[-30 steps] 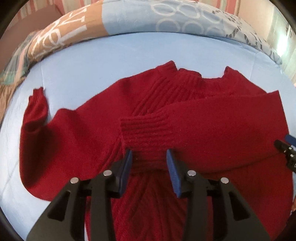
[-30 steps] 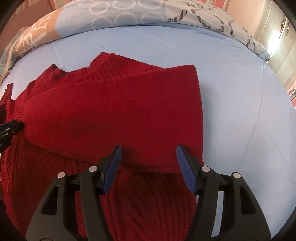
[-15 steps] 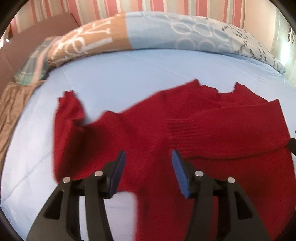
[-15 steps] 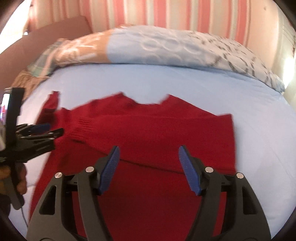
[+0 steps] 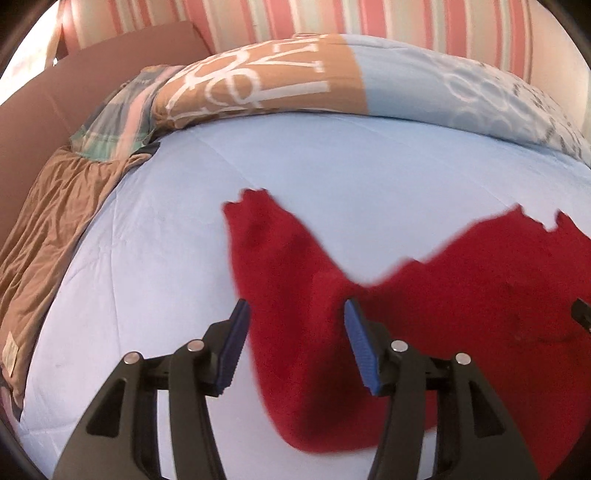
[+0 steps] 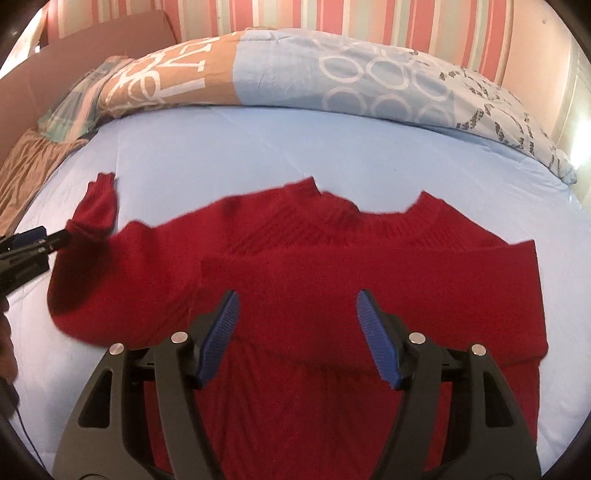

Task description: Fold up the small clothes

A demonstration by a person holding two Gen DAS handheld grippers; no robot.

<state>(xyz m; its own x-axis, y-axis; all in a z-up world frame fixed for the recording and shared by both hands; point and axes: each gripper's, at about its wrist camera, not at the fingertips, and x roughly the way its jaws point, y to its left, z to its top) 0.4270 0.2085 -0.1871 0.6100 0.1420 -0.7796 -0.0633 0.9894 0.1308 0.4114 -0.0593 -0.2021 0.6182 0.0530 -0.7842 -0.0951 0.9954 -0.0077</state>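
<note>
A red knit sweater lies flat on the light blue bed. Its right sleeve is folded across the chest. Its left sleeve lies spread out to the side, cuff pointing away. My left gripper is open and empty, hovering over the left sleeve; it also shows at the left edge of the right wrist view. My right gripper is open and empty above the folded right sleeve. Its tip shows at the right edge of the left wrist view.
A patterned duvet is bunched along the far side of the bed. A brown cloth hangs off the bed's left edge. A striped pink wall stands behind. Bare blue sheet lies left and right of the sweater.
Both grippers pulled back and up from the sweater. The left gripper swung left from the folded right cuff to over the spread left sleeve. Both stayed open.
</note>
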